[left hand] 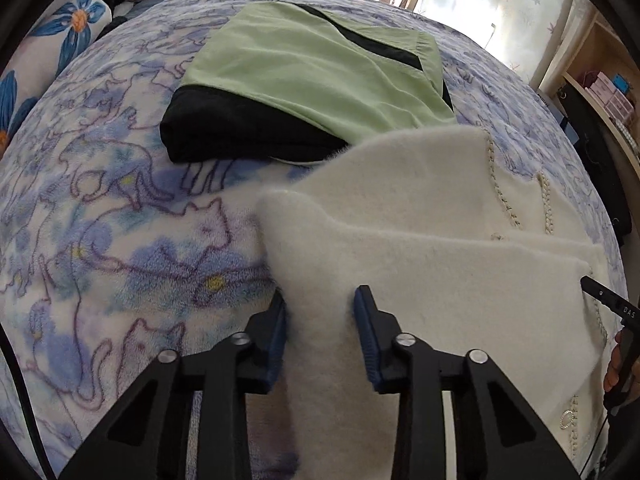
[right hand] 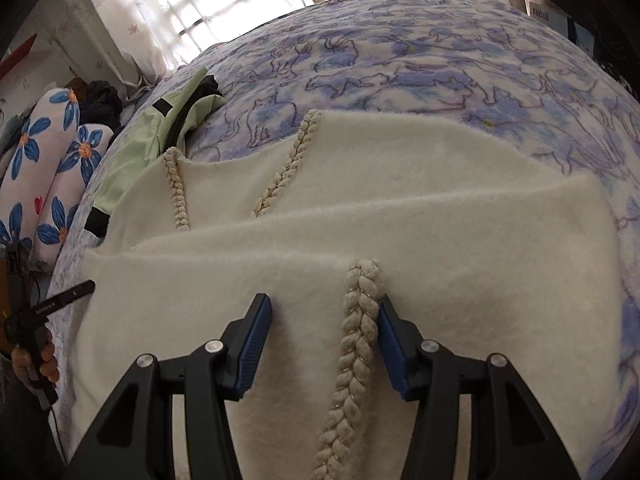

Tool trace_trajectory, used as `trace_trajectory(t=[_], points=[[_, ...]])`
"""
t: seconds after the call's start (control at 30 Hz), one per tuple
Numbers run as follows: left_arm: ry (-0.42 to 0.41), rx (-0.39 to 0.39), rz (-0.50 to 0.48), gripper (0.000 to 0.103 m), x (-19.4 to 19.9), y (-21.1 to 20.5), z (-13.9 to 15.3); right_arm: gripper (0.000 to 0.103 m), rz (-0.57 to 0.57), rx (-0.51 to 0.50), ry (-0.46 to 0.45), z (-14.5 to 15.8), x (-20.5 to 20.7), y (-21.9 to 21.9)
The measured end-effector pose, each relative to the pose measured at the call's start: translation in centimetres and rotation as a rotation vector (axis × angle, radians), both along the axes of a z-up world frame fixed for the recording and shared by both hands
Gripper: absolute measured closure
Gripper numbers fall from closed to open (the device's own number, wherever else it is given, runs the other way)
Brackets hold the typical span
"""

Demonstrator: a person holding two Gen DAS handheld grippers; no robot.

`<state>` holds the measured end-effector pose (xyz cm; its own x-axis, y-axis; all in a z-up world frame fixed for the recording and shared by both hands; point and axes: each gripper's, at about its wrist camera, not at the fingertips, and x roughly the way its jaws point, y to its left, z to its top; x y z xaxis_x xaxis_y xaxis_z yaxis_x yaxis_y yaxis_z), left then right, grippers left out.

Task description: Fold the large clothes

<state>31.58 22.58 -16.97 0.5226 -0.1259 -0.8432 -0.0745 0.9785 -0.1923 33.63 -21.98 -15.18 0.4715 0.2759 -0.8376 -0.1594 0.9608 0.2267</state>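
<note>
A cream fleece garment (left hand: 440,208) with braided trim lies folded in layers on the bed. My left gripper (left hand: 320,312) is at its left edge, and a raised fold of the fleece fills the gap between the blue pads, which press on it. In the right wrist view the same garment (right hand: 400,184) spreads flat under my right gripper (right hand: 322,316). Its jaws stand apart over the cloth, with a braid (right hand: 356,344) running up between them beside the right pad. Nothing is pinched there.
A folded green and black garment (left hand: 304,68) lies further back on the blue cat-print blanket (left hand: 100,220). Flowered pillows (right hand: 48,168) sit at the bed's left. A shelf (left hand: 600,80) stands at the right, and curtained windows are behind.
</note>
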Motion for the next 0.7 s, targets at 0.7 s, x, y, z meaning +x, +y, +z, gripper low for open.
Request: trace_trajectory(t=[0.7], points=[[-0.088, 0.035, 0.124, 0.081, -2.0, 1.1, 1.1, 0.072, -0.146, -0.025, -0.106, 2.5, 0.3, -0.2]])
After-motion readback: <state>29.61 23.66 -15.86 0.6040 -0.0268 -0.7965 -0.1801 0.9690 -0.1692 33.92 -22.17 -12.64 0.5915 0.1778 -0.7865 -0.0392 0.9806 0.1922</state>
